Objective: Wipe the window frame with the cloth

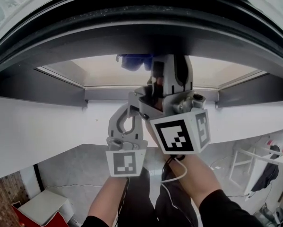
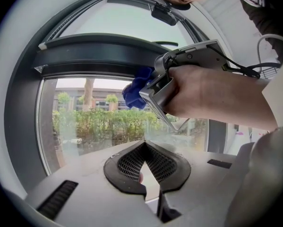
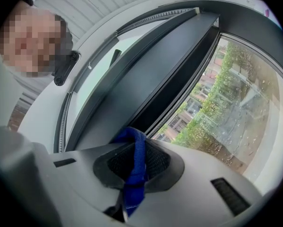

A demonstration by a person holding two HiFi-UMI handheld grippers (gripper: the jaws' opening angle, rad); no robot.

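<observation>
The dark window frame [image 1: 132, 37] arches across the top of the head view, with the glass pane [image 1: 94, 71] just under it. My right gripper [image 1: 150, 64] is raised to the frame's lower edge and is shut on a blue cloth [image 1: 133, 61]. In the right gripper view the cloth [image 3: 137, 169] runs as a folded strip between the pads of the right gripper [image 3: 139, 143], close to the dark frame [image 3: 146, 93]. My left gripper [image 1: 131, 109] hangs lower and to the left, shut and holding nothing. From the left gripper [image 2: 144, 143], the cloth [image 2: 134, 91] shows against the frame [image 2: 94, 56].
A white wall band [image 1: 37, 126] runs below the window. Far below lie a red and white box [image 1: 42, 207] at the left and a white rack [image 1: 259, 160] at the right. Trees and buildings show through the glass [image 2: 94, 122].
</observation>
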